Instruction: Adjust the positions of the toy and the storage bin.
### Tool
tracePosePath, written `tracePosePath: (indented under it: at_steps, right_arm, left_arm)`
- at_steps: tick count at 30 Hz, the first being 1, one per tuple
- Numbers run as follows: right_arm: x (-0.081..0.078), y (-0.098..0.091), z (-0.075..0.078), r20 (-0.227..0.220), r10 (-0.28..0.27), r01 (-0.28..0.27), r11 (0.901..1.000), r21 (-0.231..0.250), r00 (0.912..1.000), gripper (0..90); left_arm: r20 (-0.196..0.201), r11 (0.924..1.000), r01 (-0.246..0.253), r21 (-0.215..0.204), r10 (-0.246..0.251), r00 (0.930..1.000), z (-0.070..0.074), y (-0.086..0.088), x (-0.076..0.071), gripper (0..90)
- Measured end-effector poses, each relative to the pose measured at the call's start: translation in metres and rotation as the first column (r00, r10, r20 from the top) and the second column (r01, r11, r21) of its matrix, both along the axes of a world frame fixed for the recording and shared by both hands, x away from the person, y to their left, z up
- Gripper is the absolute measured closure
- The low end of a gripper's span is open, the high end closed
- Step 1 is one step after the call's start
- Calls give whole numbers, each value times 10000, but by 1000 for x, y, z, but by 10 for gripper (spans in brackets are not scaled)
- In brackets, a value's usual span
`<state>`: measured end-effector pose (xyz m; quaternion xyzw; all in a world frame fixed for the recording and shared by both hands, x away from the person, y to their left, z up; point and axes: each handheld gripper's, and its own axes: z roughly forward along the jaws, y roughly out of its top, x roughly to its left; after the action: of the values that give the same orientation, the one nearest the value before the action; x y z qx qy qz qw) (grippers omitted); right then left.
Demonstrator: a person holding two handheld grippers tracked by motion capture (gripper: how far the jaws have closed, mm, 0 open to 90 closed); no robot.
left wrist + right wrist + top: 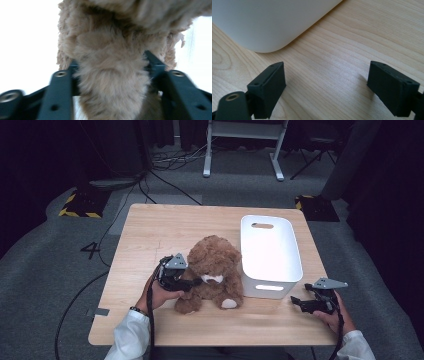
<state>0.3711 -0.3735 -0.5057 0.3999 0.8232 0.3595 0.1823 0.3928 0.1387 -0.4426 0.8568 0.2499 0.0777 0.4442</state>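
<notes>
Light wood table (150, 235) on grey carpet floor (50, 285). Beyond the grippers, far side: white desk frame legs (207, 150), black cables (165, 180), dark curtains (40, 160) all round. Yellow/black hazard tape (77, 212) and a "4" floor mark (91, 250) off to left-gripper side.

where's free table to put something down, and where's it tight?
Free: the far-left stretch of the light wooden table, behind the brown plush teddy bear, and the front strip near the person. Tight: the bear sits against the white plastic bin, the left gripper clamped on the bear's arm. The right gripper hovers open at the bin's corner.
</notes>
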Motion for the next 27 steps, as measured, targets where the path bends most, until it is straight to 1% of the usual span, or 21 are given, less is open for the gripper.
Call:
tracePosePath:
  at_steps: [1, 2, 3, 4, 5, 6, 9, 10, 11, 12, 14, 17, 18, 19, 20, 21, 23, 24, 25, 26, 27]
  right_arm:
    - [0, 0, 0, 1, 1, -1, 10000, 0, 10000, 147]
    - [0, 0, 0, 1, 1, -1, 10000, 0, 10000, 147]
    - [0, 0, 0, -2, -2, 2, 10000, 2, 10000, 147]
    - [0, 0, 0, -2, -2, 2, 10000, 2, 10000, 147]
    - [0, 0, 0, 3, -1, 1, 10000, -4, 10000, 147]
    - [0, 0, 0, 1, -1, 1, 10000, 0, 10000, 147]
    - [0, 0, 0, 1, 0, 0, 10000, -2, 10000, 147]
    - [0, 0, 0, -1, 0, 0, 10000, -2, 10000, 147]
    - [0, 0, 0, -1, 0, 0, 10000, -2, 10000, 147]
    - [0, 0, 0, -2, -1, 1, 10000, 0, 10000, 147]
    - [0, 0, 0, -2, -1, 1, 10000, -1, 10000, 147]
    - [0, 0, 0, 0, 8, -8, 10000, -2, 10000, 147]
    - [0, 0, 0, 0, 8, -8, 10000, -2, 10000, 147]
    - [0, 0, 0, 0, 7, -7, 10000, -2, 10000, 147]
    - [0, 0, 0, 0, 7, -7, 10000, -2, 10000, 147]
    - [0, 0, 0, 2, 7, -7, 10000, -3, 10000, 147]
    - [0, 0, 0, -2, 6, -6, 10000, 2, 10000, 147]
    - [0, 0, 0, -2, 7, -7, 10000, -2, 10000, 147]
    - [0, 0, 0, 0, 7, -7, 10000, 1, 10000, 147]
    - [0, 0, 0, 0, 7, -7, 10000, 1, 10000, 147]
    - [0, 0, 0, 1, 7, -7, 10000, -3, 10000, 147]
  left_arm:
    - [38, 10000, -23, -21, 23, 10000, -1, 1, 0, 581]
    - [-10, 10000, -72, -63, 72, 10000, -1, 1, -1, 581]
    - [186, 9998, -201, 19, 200, 9996, -2, 2, -2, 621]
    - [218, 9997, -258, 29, 257, 9994, -1, 2, -2, 621]
    - [242, 9993, -367, 44, 366, 9990, -1, 2, -3, 658]
    - [460, 9975, -685, 165, 677, 9966, 0, 2, -6, 671]
    - [636, 9936, -1104, 224, 1088, 9920, -1, 4, -8, 698]
    - [630, 9923, -1231, 159, 1218, 9905, -1, 6, -8, 703]
    - [630, 9923, -1231, 159, 1218, 9905, -1, 6, -8, 706]
    - [656, 9881, -1538, -45, 1538, 9859, -3, 10, -7, 707]
    - [666, 9817, -1898, -147, 1904, 9794, -3, 12, -6, 707]
    - [695, 9681, -2475, -398, 2498, 9658, -4, 16, -4, 709]
    - [695, 9681, -2475, -398, 2498, 9658, -4, 16, -4, 709]
    - [680, 9622, -2667, -551, 2701, 9604, -4, 18, -4, 711]
    - [723, 9590, -2779, -556, 2815, 9568, -4, 19, -4, 711]
    - [870, 9530, -2985, -524, 3021, 9493, -4, 20, -5, 711]
    - [765, 9424, -3279, -661, 3325, 9400, -4, 20, -5, 711]
    - [813, 9327, -3551, -637, 3595, 9296, -4, 21, -5, 712]
    - [805, 9282, -3660, -666, 3707, 9253, -5, 21, -5, 712]
    - [805, 9282, -3660, -666, 3707, 9253, -5, 21, -5, 712]
    - [872, 9219, -3822, -627, 3866, 9181, -4, 21, -5, 712]
